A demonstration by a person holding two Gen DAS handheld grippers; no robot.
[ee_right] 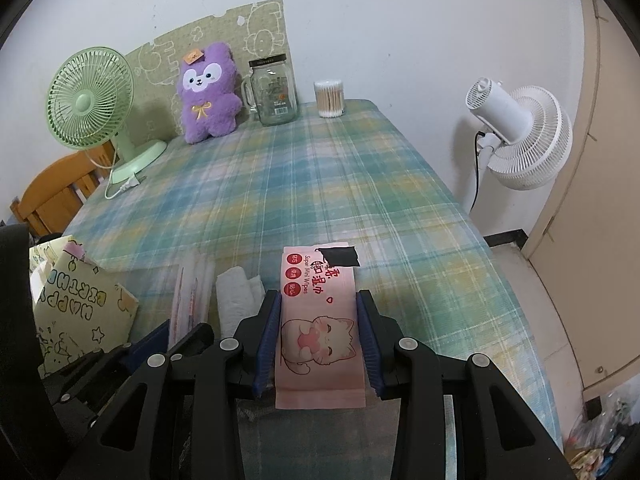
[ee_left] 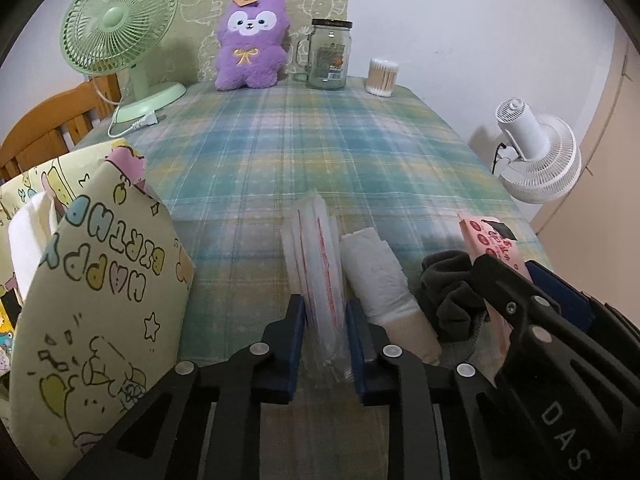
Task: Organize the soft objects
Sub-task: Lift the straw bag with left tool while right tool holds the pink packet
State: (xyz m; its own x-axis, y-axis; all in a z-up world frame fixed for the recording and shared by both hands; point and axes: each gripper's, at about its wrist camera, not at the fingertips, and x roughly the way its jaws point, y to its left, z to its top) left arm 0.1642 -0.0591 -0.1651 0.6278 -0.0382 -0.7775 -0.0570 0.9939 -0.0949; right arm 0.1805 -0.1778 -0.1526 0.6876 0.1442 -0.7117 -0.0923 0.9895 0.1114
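Observation:
On the plaid tablecloth (ee_left: 320, 152) my left gripper (ee_left: 324, 320) is shut on a flat clear plastic packet (ee_left: 320, 256) with red lines, which stands on edge between the blue pads. Just to its right lie a folded white towel (ee_left: 376, 276) and a dark grey cloth (ee_left: 448, 284). My right gripper (ee_right: 318, 296) is shut on a pink pack of mini wipes (ee_right: 318, 320) with a cat drawing, lying flat between the pads. The same pack (ee_left: 492, 240) shows at the right of the left wrist view. An open "Happy Birthday" gift bag (ee_left: 108, 280) stands at the left.
At the far edge by the wall sit a purple plush toy (ee_left: 250, 40), a glass jar (ee_left: 328, 56) and a tub of cotton swabs (ee_left: 382, 78). A green desk fan (ee_left: 120, 28) stands at the back left. A white floor fan (ee_right: 516, 136) stands beyond the table's right edge.

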